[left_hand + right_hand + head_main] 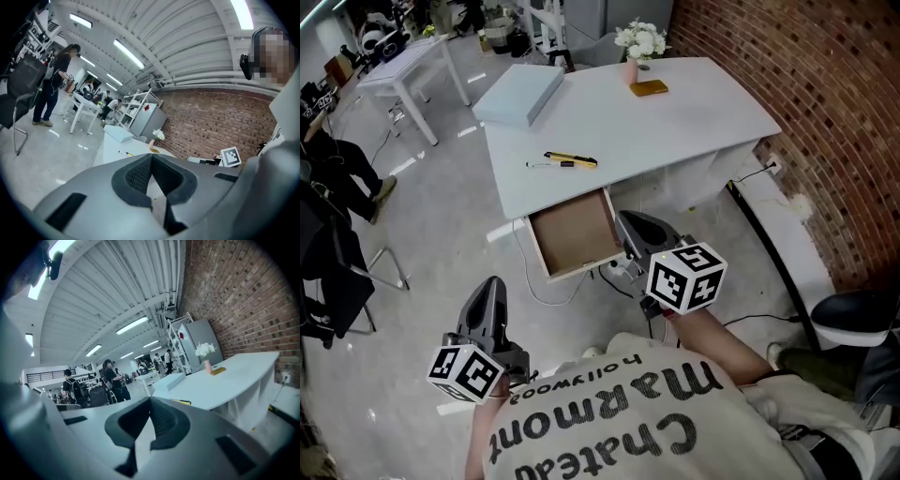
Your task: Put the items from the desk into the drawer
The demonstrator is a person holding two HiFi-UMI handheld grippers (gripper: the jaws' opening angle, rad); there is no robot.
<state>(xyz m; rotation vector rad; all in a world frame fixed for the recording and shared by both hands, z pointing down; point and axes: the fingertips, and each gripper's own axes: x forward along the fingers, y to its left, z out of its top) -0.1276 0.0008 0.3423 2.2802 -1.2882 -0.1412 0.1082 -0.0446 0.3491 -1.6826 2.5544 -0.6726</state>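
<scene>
Here both are clenched with nothing between the jaws: the left gripper [490, 289] sits well short of the desk [675, 131], while the right gripper [630, 223] has its tip just beside the open drawer [575, 234]. A yellow pen-like item [572, 158] lies on the desktop beyond them.

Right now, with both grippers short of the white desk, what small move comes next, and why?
Probably bring the right gripper forward over the open wooden drawer toward the yellow-and-black pen-like tool on the white desk, opening its jaws. The drawer looks empty, it and the left gripper are shut on nothing, and that tool lies nearest.
</scene>
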